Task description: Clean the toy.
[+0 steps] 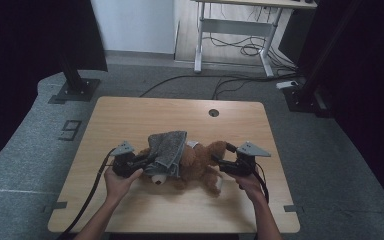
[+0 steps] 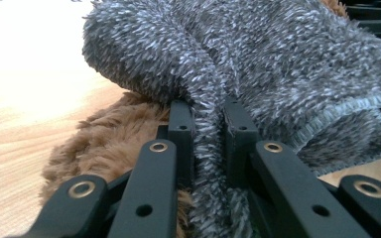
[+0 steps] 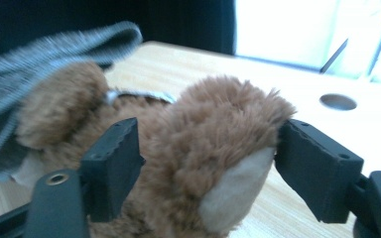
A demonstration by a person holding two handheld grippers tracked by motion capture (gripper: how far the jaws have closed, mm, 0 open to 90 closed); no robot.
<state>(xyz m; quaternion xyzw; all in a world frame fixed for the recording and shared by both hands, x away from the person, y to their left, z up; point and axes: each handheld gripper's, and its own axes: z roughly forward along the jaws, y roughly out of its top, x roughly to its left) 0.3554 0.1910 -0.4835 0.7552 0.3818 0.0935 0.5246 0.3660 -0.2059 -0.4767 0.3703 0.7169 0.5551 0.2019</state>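
Note:
A brown teddy bear (image 1: 197, 167) lies on the wooden table (image 1: 130, 115) with a grey fluffy cloth (image 1: 167, 145) draped over its head end. My left gripper (image 1: 147, 161) comes in from the left. In the left gripper view it (image 2: 208, 119) is shut on a fold of the cloth (image 2: 278, 64), with the bear's brown fur (image 2: 109, 139) just beneath. My right gripper (image 1: 217, 162) sits at the bear's right end. In the right gripper view its jaws (image 3: 211, 136) stand wide on either side of a bear foot (image 3: 218, 148) without squeezing it. The cloth (image 3: 54, 49) hangs farther off there.
A round cable hole (image 1: 213, 112) sits near the table's far edge. Beyond the table are a white desk frame (image 1: 230, 30), floor cables (image 1: 220, 80) and a black stand base (image 1: 75, 91). Bare tabletop lies in front of and behind the bear.

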